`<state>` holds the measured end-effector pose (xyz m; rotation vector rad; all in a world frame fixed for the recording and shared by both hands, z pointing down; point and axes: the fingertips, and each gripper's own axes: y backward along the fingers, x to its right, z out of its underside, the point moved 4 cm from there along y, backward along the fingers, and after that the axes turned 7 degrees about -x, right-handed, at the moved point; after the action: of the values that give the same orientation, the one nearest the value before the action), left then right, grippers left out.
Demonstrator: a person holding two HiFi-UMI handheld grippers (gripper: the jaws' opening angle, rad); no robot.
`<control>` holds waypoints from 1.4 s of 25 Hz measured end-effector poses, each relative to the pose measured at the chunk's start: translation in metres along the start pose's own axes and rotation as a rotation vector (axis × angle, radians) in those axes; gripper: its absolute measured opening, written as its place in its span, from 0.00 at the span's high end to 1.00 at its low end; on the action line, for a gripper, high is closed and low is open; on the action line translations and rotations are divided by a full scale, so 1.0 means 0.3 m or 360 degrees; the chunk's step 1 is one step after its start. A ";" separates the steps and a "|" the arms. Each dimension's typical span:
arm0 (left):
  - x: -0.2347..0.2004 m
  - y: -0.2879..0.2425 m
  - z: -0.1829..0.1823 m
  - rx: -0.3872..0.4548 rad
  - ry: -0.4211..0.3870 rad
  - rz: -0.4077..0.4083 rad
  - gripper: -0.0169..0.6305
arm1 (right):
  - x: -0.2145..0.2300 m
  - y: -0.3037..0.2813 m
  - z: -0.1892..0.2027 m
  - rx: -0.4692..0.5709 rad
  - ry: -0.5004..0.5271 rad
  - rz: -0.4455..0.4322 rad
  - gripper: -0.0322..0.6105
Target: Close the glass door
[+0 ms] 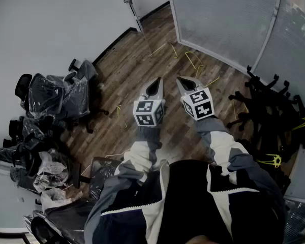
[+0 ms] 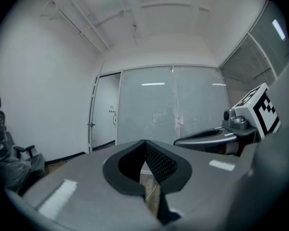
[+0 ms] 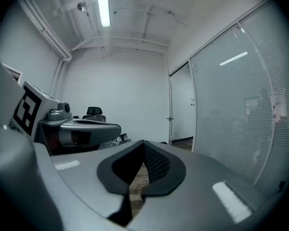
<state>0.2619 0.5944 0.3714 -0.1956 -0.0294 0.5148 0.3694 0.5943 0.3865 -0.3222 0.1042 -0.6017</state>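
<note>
Left claw (image 2: 144, 143) closed, nothing in it. Right claw (image 3: 143, 142) closed too, empty. Both are held side by side, not touching, over the wood floor (image 1: 137, 70). Glass door (image 3: 170, 110) stands open, edge-on, well ahead of the claws, at the end of the glass wall (image 2: 173, 105). Only the head view shows the pile of black chair bases (image 1: 272, 108) at right. It also shows chairs (image 1: 58, 93) inside clear plastic bags (image 1: 51, 169) at left.

- Office room, no desks set up.
- Desk chairs (image 1: 56, 93) wrapped in plastic, bunched against a white wall.
- Pile of black chair bases (image 1: 267, 111) on the wood floor (image 1: 137, 75).
- Glass wall (image 1: 218, 14) with blinds, and a glass door (image 1: 133, 11).
- Tube light (image 3: 104, 4) on the ceiling.
</note>
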 end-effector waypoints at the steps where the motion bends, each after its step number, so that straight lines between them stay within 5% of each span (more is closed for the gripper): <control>1: -0.015 -0.002 -0.004 -0.0003 -0.0003 0.0003 0.97 | -0.003 -0.013 -0.008 0.0007 -0.0008 0.0003 0.95; 23: -0.186 0.032 0.051 0.0002 0.0056 -0.0071 0.97 | -0.104 -0.160 -0.035 0.0014 0.0022 -0.0084 0.90; 35: -0.454 0.132 0.162 -0.0052 0.0149 0.0013 0.97 | -0.273 -0.380 -0.020 -0.0157 -0.0012 -0.0057 0.88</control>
<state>0.1204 0.5698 0.4142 -0.2516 0.0545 0.5131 0.2396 0.5510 0.4184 -0.4229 0.1212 -0.6319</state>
